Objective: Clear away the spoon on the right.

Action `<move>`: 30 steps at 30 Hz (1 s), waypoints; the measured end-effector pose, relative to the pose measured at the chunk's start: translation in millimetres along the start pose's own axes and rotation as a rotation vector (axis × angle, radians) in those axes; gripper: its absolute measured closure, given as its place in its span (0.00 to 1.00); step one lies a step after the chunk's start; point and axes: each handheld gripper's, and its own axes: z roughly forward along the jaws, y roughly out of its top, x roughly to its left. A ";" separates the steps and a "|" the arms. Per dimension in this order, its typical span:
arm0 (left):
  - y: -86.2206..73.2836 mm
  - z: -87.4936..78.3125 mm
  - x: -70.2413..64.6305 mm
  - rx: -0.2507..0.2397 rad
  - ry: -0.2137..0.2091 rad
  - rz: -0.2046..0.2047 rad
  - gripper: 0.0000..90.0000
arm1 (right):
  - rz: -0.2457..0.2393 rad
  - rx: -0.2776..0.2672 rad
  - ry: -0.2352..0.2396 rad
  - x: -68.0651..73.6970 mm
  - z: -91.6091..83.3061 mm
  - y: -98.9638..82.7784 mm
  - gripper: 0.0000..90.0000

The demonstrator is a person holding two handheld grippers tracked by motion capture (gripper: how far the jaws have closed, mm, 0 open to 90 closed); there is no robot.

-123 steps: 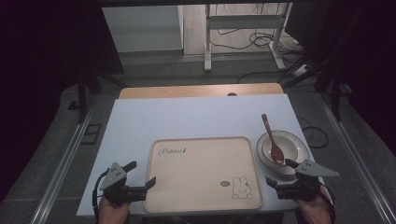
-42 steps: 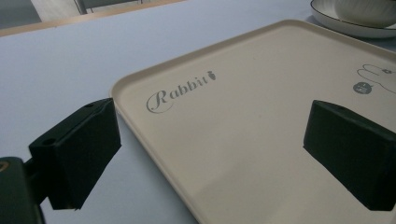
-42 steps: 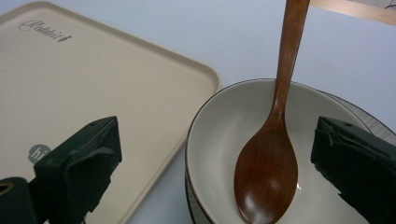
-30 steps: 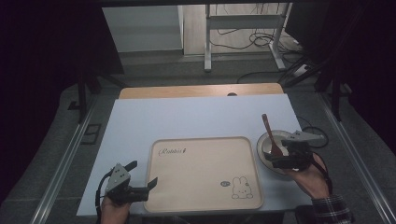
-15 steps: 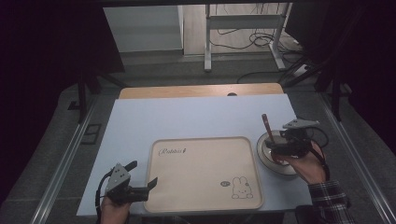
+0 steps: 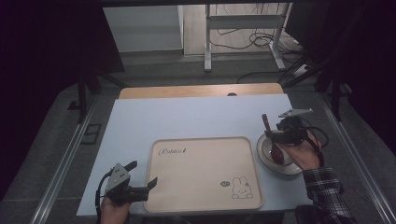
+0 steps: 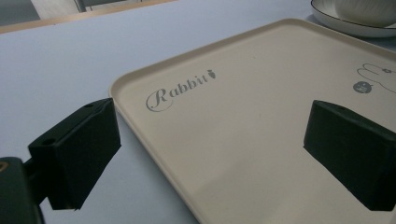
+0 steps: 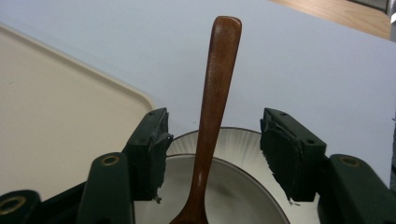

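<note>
A pale blue table [image 6: 196,116] fills the centre of the high view, bearing a cream tray [image 6: 205,175] printed with "Rabbit" at its upper left and a rabbit drawing at its lower right. To the tray's right sits a white plate [image 6: 266,156] holding a bowl [image 8: 233,196], from which a brown wooden spoon [image 6: 267,123] leans toward the frame's top. The right gripper [image 6: 275,135] hovers at the plate — jaws spread, the spoon's handle [image 8: 215,88] between them, untouched. The left gripper [image 6: 142,179], lower left, stands spread over the tray's near left corner.
</note>
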 end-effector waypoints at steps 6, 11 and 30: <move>-0.1 0.1 0.2 0.002 0.000 -0.002 0.04 | 0.009 0.021 0.008 -3.8 8.4 5.6 0.50; -0.2 0.3 0.3 0.004 0.000 -0.002 0.04 | 0.016 0.030 0.009 -5.4 14.5 10.6 0.51; -0.4 0.5 0.3 0.008 0.001 -0.001 0.04 | -0.006 0.059 -0.015 -0.7 28.2 25.6 0.82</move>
